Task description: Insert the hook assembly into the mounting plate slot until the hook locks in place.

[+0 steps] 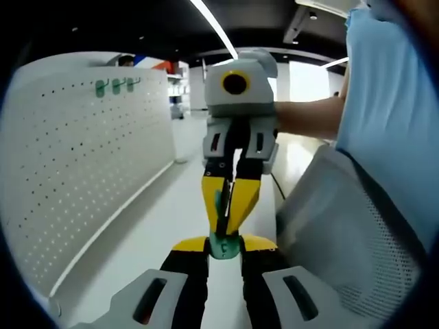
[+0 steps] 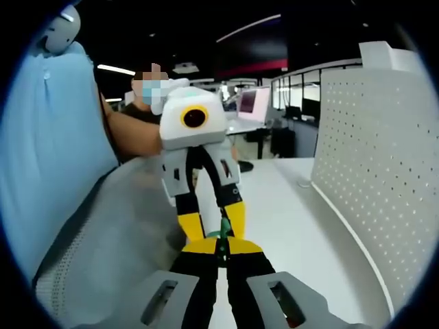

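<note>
My left gripper (image 1: 223,245) sits at the bottom of the left gripper view, its yellow tips pressed against both sides of a small green base piece (image 1: 223,247). My right gripper (image 1: 229,205) faces it from above, jaws closed on a thin green hook (image 1: 219,200) whose lower end meets the base piece. In the right gripper view my right gripper (image 2: 221,245) holds the green hook (image 2: 221,236), and the left gripper (image 2: 214,223) stands opposite, with its jaws on either side of the hook. A white pegboard (image 1: 82,171) rises at the left and carries green hooks (image 1: 116,86) near its top.
The white pegboard (image 2: 370,178) stands on a white table (image 2: 288,205). A person in a light blue shirt (image 1: 398,123) stands close beside the grippers, and a grey mesh chair back (image 1: 343,233) is near them. Desks and monitors (image 2: 247,99) lie further back.
</note>
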